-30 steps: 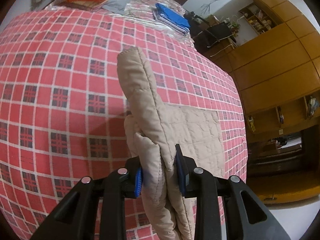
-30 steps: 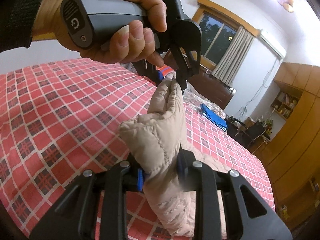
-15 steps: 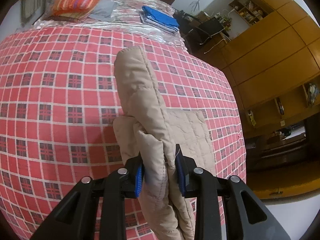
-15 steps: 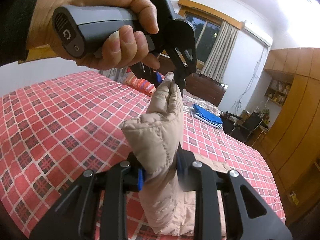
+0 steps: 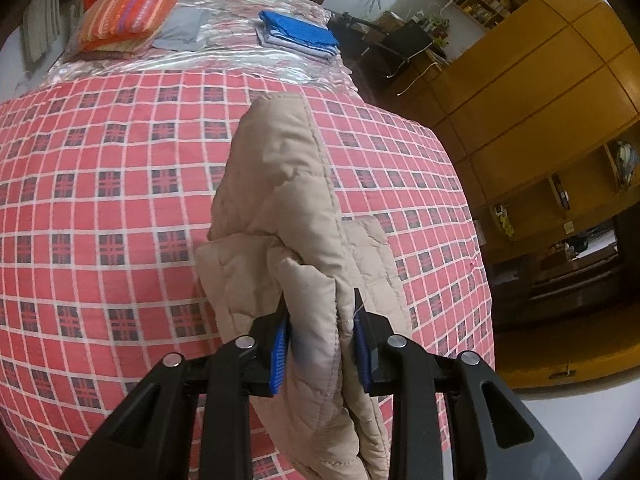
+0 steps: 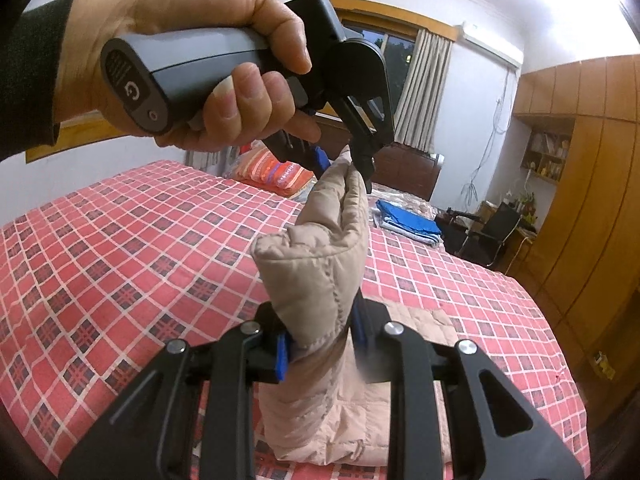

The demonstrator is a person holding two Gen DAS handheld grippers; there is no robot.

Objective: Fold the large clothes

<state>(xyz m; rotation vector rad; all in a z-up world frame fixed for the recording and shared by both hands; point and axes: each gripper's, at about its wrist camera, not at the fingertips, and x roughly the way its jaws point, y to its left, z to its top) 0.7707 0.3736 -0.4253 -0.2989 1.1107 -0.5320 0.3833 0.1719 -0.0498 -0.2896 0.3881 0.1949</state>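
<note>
A beige quilted jacket [image 5: 280,200] is held up above the red checked bed cover [image 5: 100,200], its lower part still resting on the cover [image 6: 400,400]. My left gripper [image 5: 322,350] is shut on a thick fold of the jacket. In the right wrist view my right gripper [image 6: 320,350] is shut on another bunched fold of the jacket [image 6: 316,272]. Farther up in that view a person's hand [image 6: 192,64] holds the left gripper [image 6: 344,168], which pinches the jacket's top edge.
An orange striped pillow [image 5: 128,8] and a folded blue garment [image 5: 298,34] lie at the head of the bed. Wooden wardrobes [image 5: 540,100] line the right side. A black chair [image 6: 488,232] and a desk stand near the far corner, below a curtained window [image 6: 424,80].
Both grippers have lifted the jacket higher off the bed, and more of the bed's head end shows in the left wrist view. Both holds on the jacket are unchanged.
</note>
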